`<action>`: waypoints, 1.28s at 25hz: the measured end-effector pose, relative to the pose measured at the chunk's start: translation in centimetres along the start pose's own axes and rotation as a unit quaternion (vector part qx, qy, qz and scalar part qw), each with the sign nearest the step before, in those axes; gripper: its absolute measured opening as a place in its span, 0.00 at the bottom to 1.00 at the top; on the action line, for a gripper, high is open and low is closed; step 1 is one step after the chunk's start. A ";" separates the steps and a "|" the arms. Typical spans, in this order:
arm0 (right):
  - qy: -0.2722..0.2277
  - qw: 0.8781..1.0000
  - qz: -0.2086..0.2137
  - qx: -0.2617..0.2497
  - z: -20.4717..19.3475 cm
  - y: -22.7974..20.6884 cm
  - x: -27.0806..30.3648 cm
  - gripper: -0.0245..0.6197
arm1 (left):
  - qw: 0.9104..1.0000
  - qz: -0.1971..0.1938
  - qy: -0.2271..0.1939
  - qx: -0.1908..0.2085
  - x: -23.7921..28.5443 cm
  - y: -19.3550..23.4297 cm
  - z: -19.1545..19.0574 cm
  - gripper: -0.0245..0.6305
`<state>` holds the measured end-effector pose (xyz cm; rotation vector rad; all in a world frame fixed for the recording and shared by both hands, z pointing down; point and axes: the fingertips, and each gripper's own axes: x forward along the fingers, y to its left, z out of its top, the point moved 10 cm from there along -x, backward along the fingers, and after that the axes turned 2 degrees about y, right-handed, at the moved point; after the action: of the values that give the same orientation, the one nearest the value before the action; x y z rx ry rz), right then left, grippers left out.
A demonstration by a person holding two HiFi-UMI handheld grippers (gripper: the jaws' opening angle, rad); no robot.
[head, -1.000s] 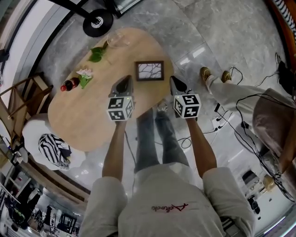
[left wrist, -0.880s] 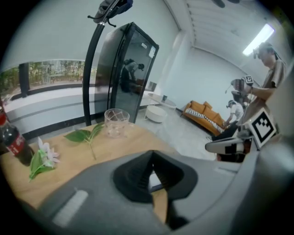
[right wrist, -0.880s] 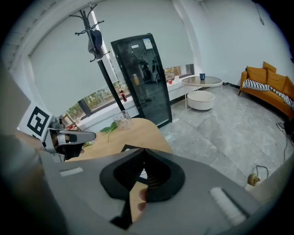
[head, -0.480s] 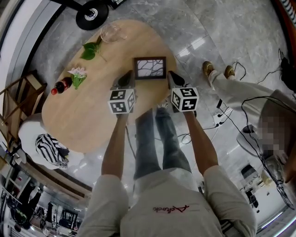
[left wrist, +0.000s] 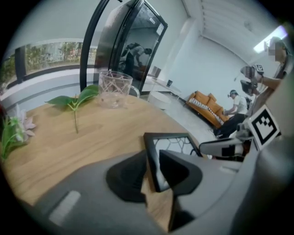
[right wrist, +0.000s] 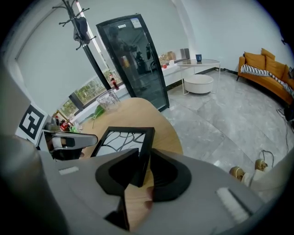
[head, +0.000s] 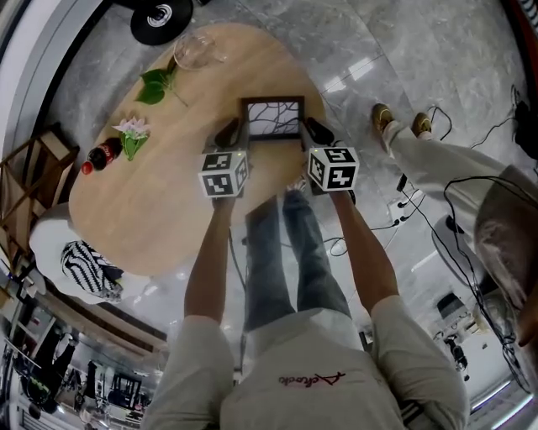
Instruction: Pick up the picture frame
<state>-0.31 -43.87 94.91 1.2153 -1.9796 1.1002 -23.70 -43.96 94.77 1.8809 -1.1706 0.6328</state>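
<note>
Around, on the oval light-wood table [head: 168,210]: a clear cut-glass bowl [head: 196,52] at the far end, a green leafy stem [head: 155,84] just beside it, then a pink-and-white flower [head: 130,133] and a dark bottle with a red label [head: 99,155] toward the left rim. All four well apart from the grippers. Beyond the far end, a black round stand base [head: 160,15]. At the near-left end, a white seat with a black-and-white striped cushion [head: 88,267]. To the right, on the grey marble floor [head: 437,50], another person's pale trouser legs and brown shoes [head: 395,126].

Black-rimmed rectangular picture frame [head: 272,118] face up on the table near its right-hand edge, straight ahead of the person and between the two grippers. Long axis across the person, left to right. Black branching lines on white under the glass.

Left gripper [left wrist: 151,158] astride the frame's left short side: jaws apart, one outside the rim, one over the glass, bare wood in the gap. Right gripper [right wrist: 144,156] likewise astride the right short side, jaws parted more narrowly, a sliver of wood beside the rim. No firm clamp visible on either.

Black-and-white square markers on the grey cubes [head: 224,172]. Red script across the grey T-shirt [head: 307,380], not readable with confidence. Bottle label print too small to read.
</note>
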 end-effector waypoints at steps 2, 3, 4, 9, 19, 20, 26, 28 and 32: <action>0.000 1.000 0.002 0.006 -0.1 -0.1 0.4 0.19 | 1.000 -0.002 0.005 -0.001 0.6 -0.1 -0.2 0.18; 0.000 1.000 0.004 0.011 -0.2 -0.2 0.6 0.19 | 1.000 -0.003 0.007 -0.002 0.8 -0.1 -0.3 0.19; 0.000 1.000 0.005 0.014 -0.2 -0.3 0.8 0.19 | 1.000 -0.004 0.009 -0.003 1.0 -0.2 -0.4 0.19; 0.003 1.000 0.006 0.018 -0.1 -0.3 1.6 0.20 | 1.000 -0.001 0.017 -0.007 1.8 -0.2 -0.6 0.19; -0.001 0.999 -0.008 0.033 -0.5 0.1 1.8 0.16 | 1.000 0.004 0.020 -0.019 1.8 -0.2 -0.7 0.16; -0.003 0.999 -0.009 0.035 -0.5 0.2 1.8 0.16 | 1.000 0.007 0.017 -0.019 1.7 -0.3 -0.7 0.16; -0.023 0.999 -0.014 0.039 0.6 0.5 1.1 0.16 | 1.000 0.009 -0.004 -0.011 0.7 -0.8 0.5 0.15; -0.027 0.999 -0.019 0.038 1.0 0.8 0.2 0.16 | 1.000 0.008 -0.005 -0.009 0.0 -1.3 1.0 0.15; -0.040 0.998 -0.021 0.031 2.2 1.8 -1.9 0.15 | 1.000 0.010 -0.020 -0.002 -1.9 -2.3 2.2 0.15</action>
<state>-1.21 -44.53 91.66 1.3474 -1.9822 1.1151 -22.48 -44.35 91.26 1.8878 -1.2163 0.6065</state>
